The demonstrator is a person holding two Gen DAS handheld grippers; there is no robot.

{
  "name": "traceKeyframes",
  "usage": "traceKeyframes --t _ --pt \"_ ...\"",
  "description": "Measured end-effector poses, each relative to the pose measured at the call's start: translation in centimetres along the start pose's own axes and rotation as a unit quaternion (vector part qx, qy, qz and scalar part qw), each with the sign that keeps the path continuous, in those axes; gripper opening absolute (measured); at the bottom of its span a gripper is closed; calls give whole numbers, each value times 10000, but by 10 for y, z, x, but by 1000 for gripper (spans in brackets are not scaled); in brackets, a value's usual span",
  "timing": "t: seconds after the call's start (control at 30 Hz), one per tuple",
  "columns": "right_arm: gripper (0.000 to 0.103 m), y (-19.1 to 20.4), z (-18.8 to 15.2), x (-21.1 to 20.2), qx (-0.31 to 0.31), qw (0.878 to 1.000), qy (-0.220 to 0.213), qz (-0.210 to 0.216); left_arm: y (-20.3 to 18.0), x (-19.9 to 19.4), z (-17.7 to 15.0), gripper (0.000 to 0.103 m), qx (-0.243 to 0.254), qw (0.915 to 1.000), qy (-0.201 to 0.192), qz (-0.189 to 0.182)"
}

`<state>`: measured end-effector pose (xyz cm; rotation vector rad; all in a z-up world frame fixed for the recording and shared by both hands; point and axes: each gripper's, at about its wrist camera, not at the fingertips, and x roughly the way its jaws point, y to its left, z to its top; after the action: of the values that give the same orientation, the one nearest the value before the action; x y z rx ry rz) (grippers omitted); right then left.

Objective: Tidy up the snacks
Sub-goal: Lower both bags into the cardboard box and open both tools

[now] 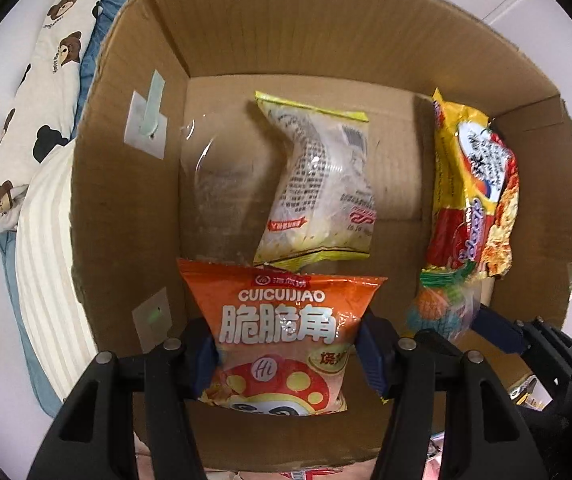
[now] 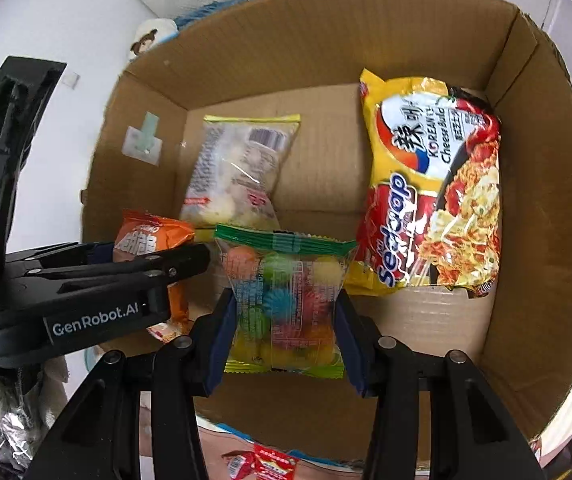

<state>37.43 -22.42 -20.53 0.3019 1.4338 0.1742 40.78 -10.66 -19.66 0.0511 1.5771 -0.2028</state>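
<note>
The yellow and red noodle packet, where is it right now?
The yellow and red noodle packet leans against the right wall inside the brown cardboard box, right of the clear yellow-edged snack bag.

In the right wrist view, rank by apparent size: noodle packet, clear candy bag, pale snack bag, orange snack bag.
1. Korean cheese noodle packet
2. Clear candy bag, inflated by nearness
3. Pale snack bag, farther away
4. Orange snack bag, partly hidden, so unsure

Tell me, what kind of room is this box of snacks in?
Most likely a bedroom. Beside the cardboard box lie a white pillow with bear prints, a striped cushion and blue bedding, so the box seems to sit on or next to a bed.
</note>
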Motion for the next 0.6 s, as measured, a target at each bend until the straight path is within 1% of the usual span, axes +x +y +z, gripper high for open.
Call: traceKeyframes --t 0.03,0.1,0.13,0.17,0.23,0.3,0.33,0.4,0.5,0.6 --pt "51 -1 0 2 19 10000 35 -23 1 2 -1 56 -32 10000 36 3" --pt "55 -1 1 4 29 9999 100 -80 2 6 -3 56 -103 9998 154 -89" --pt "65 0 0 3 8 9999 83 -127 3 9 -4 57 -164 9995 239 -122" --pt "80 2 1 2 -23 9997 72 -217 4 10 -4 58 -185 9994 258 -109" --pt "91 3 1 -2 -48 9995 49 -296 6 6 -7 68 -208 9997 159 -35" --pt "92 3 0 -7 -54 9993 -1 -362 6 0 -10 76 -161 9998 -4 64" --pt "94 3 0 -10 -64 9991 -16 -413 6 -6 -13 77 -144 9997 -126 135" --pt "96 0 -1 -17 -74 9981 -104 -601 6 -14 -17 77 -142 9994 -266 138" --pt "96 -1 -7 -29 -141 9959 -300 -846 5 -28 -24 86 -150 9986 -487 124" --pt "99 2 -17 -42 -146 9934 -470 -1034 6 -43 -35 86 -154 9972 -715 125"
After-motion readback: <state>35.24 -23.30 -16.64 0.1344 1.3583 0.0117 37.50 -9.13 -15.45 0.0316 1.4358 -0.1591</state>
